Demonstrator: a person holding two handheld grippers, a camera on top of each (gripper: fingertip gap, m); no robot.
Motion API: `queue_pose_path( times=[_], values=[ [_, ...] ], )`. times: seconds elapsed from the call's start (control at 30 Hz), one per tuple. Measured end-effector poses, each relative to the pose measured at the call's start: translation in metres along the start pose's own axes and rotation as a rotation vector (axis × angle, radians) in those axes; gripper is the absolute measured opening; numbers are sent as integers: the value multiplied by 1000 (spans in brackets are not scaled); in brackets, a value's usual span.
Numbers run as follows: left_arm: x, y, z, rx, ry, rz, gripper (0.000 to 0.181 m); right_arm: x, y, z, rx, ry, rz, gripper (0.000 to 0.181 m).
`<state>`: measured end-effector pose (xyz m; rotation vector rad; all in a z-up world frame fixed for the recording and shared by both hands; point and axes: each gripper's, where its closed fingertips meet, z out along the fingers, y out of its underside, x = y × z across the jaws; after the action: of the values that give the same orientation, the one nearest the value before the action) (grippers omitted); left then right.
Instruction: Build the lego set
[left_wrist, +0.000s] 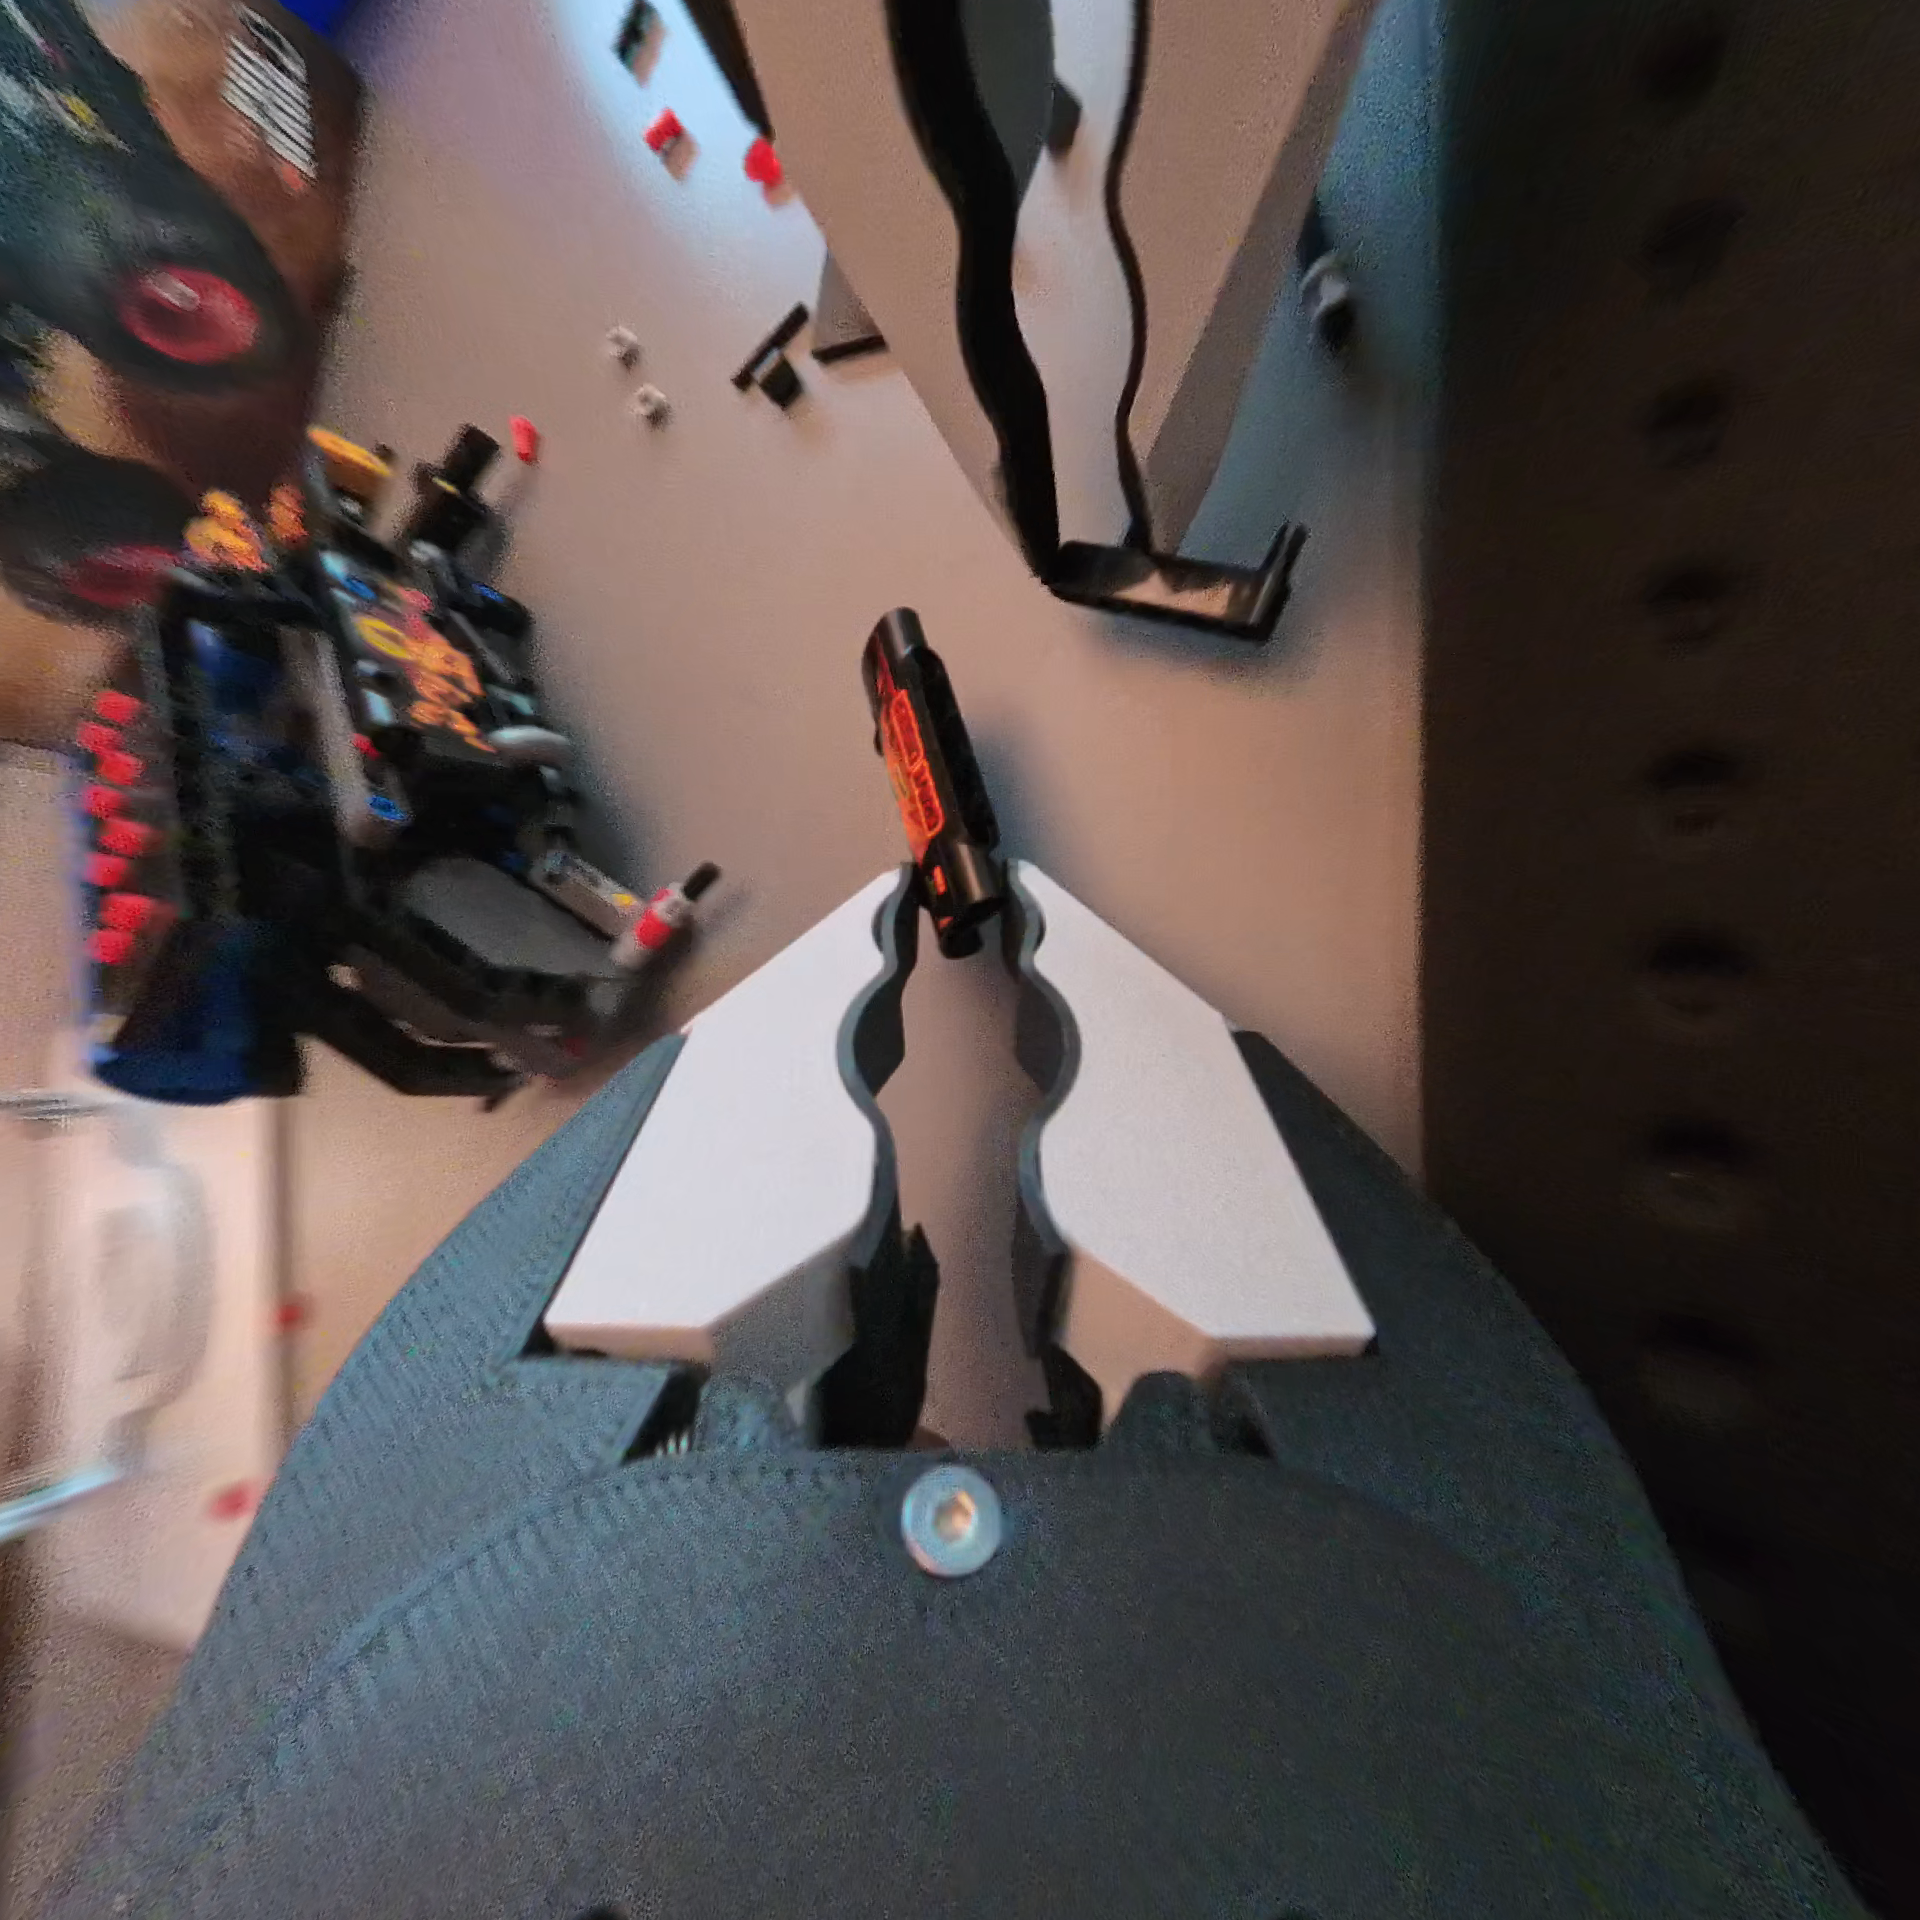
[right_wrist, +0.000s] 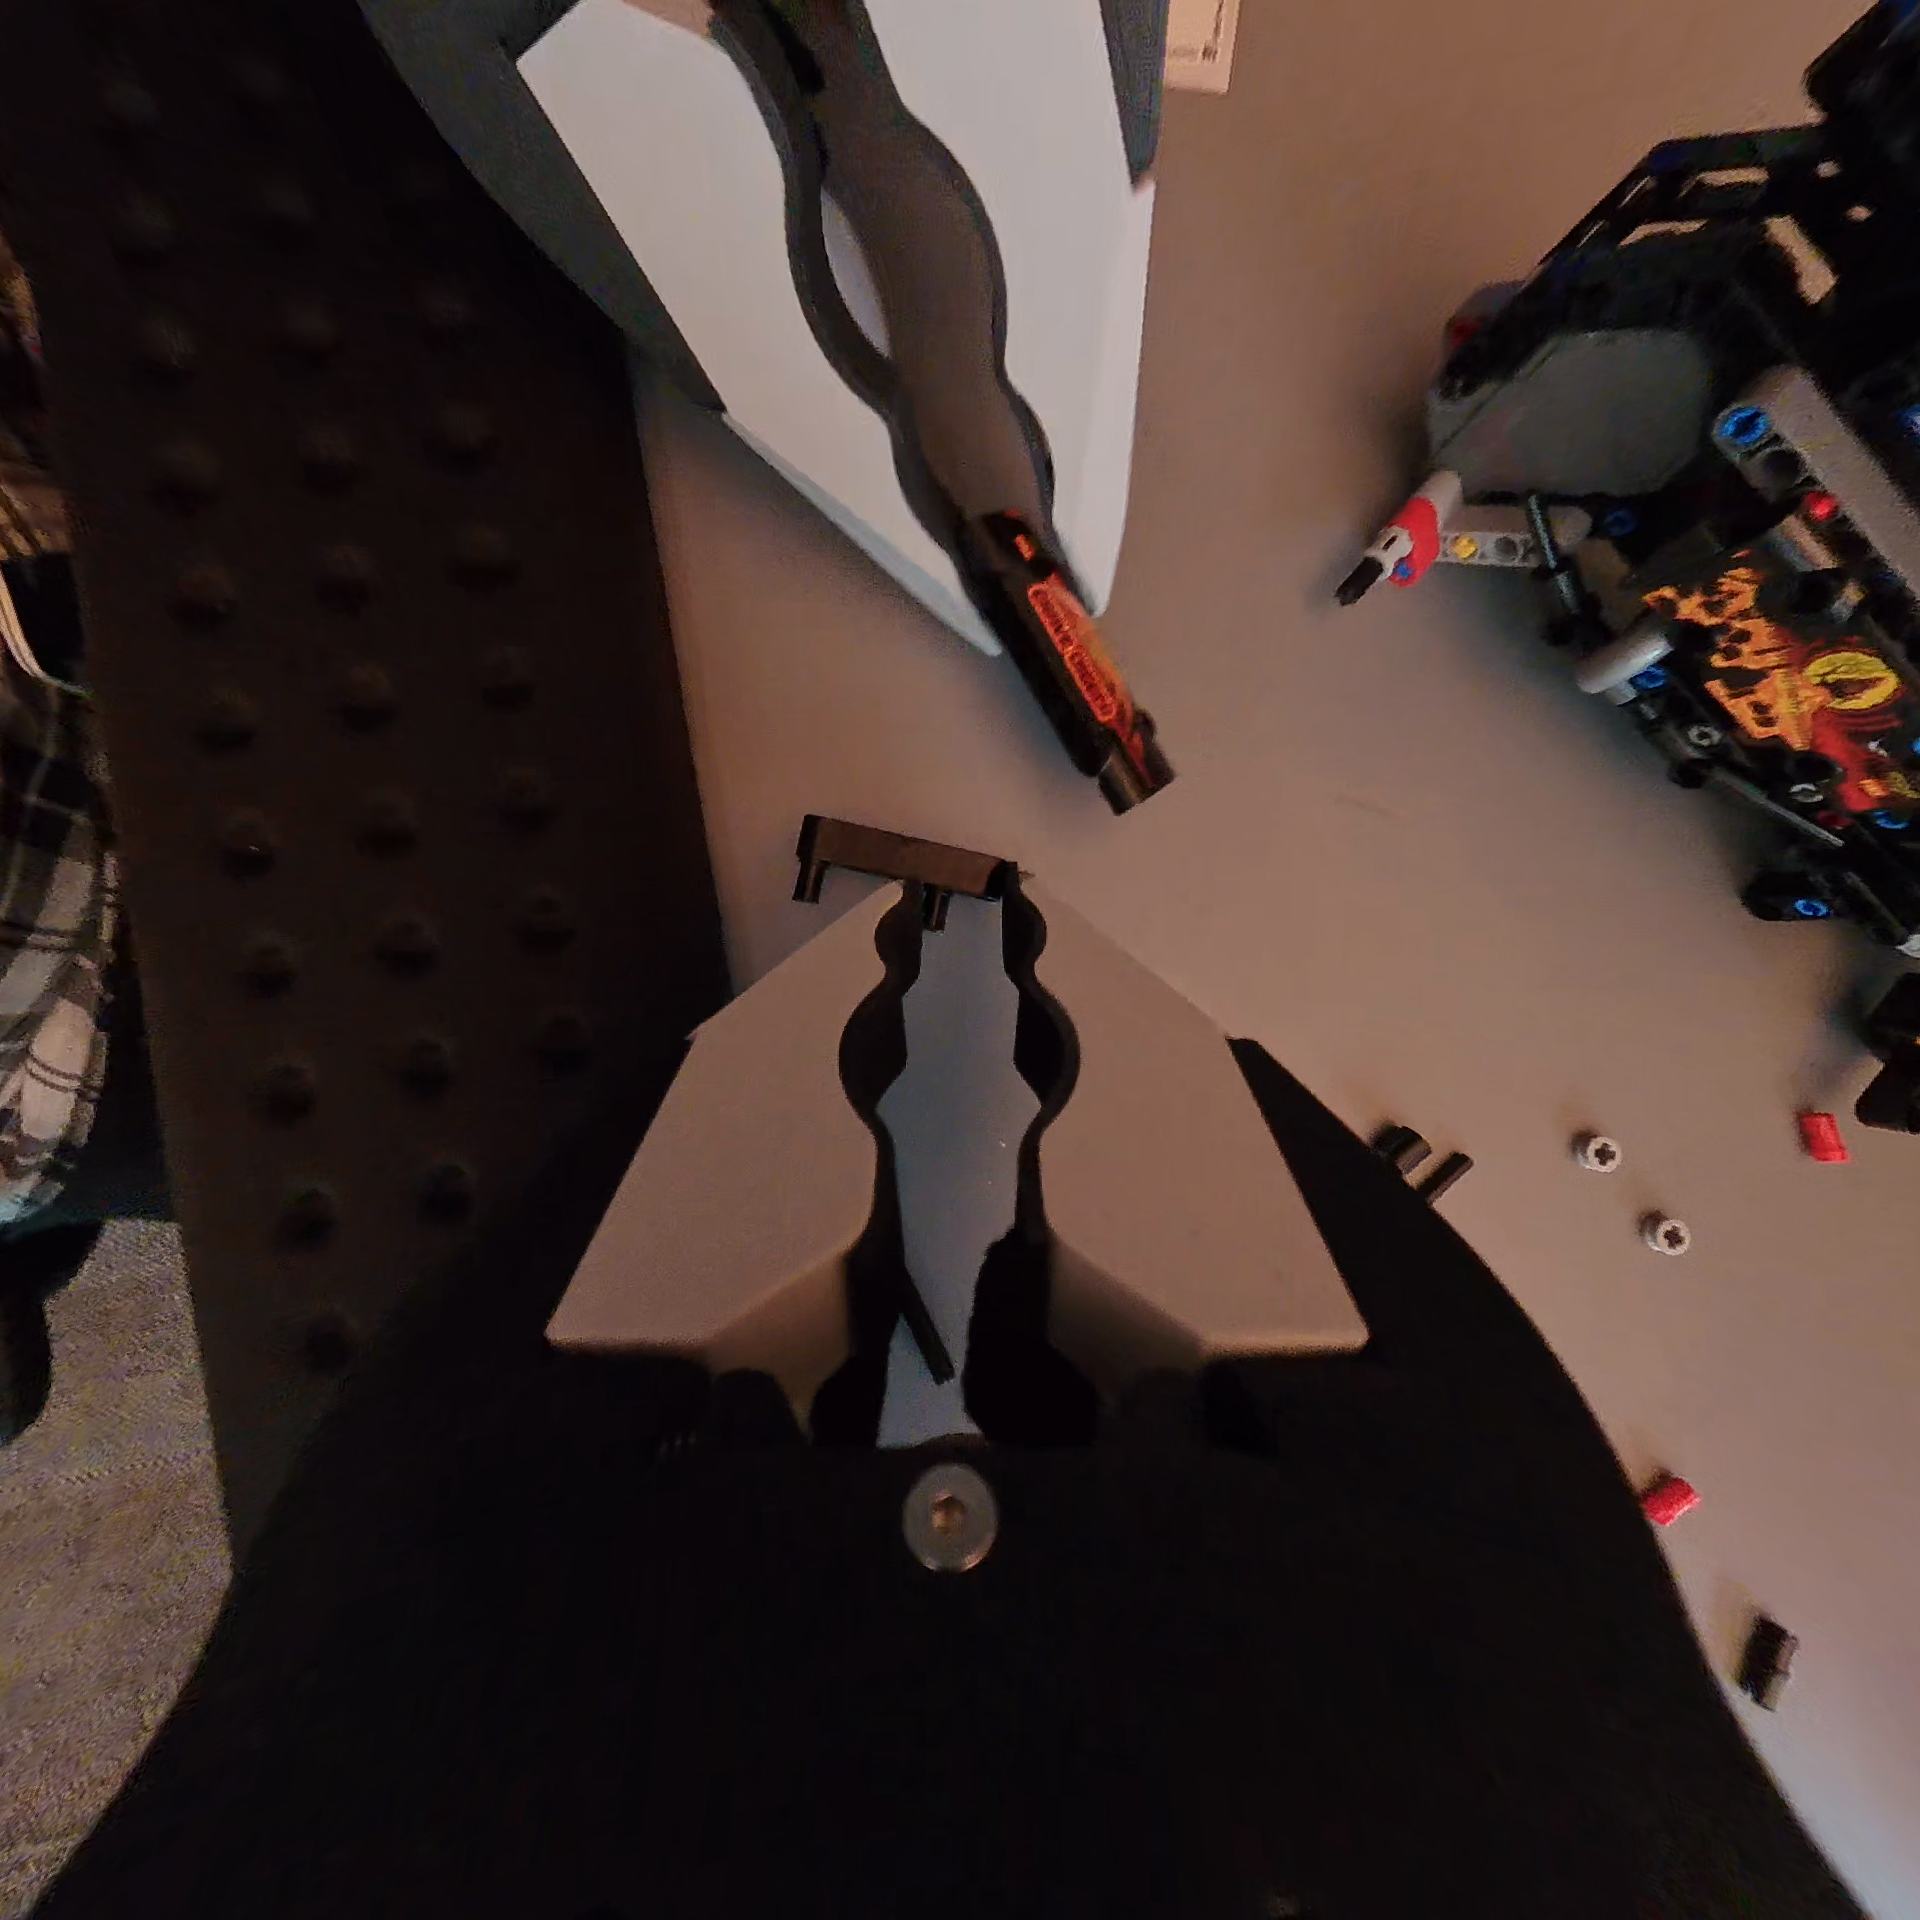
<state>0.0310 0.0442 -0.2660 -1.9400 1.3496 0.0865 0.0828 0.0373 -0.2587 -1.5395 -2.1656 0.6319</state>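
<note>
The half-built black model (right_wrist: 1714, 540), with flame-coloured stickers and blue pins, fills the upper right of the right wrist view and the left middle of the left wrist view; it sits on the pale table (right_wrist: 1299, 852), well apart from both grippers. At the left of the right wrist view stands a dark studded panel (right_wrist: 343, 727). The left gripper (left_wrist: 961, 894) pinches one end of a long black beam with an orange sticker (left_wrist: 925, 769); the beam's long axis runs on from the fingertips towards upper centre of its own frame, tilted slightly left. In the right wrist view the same beam slants from upper centre down to the right, its free end just above the right gripper's tips. The right gripper (right_wrist: 961, 899) grips a short black bracket piece (right_wrist: 894, 857) that lies crosswise, sticking out to the left of the tips. The coming move looks like mating the two: beam end and bracket are near but not touching, their axes are not aligned, and either hand is about as close. Small loose parts, red (right_wrist: 1668, 1496) and grey (right_wrist: 1595, 1151), lie at lower right.
</note>
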Motion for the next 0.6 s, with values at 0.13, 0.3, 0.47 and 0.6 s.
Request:
queue_pose_path(
  times=[0.13, 0.3, 0.47, 0.6],
  values=[
    [23, -12, -11, 93, 359, -349, 14, 0, -22, -16, 121, 20, 46, 13],
    [24, -7, -10, 104, 491, -507, 21, 3, -29, -18, 163, 46, 85, 13],
    [16, -3, -11, 114, 402, -457, 30, 7, -32, -17, 198, 66, 127, 13],
    [0, -14, -24, 208, 316, -435, 43, 24, -44, -26, 302, 180, 200, 12]
  ],
)
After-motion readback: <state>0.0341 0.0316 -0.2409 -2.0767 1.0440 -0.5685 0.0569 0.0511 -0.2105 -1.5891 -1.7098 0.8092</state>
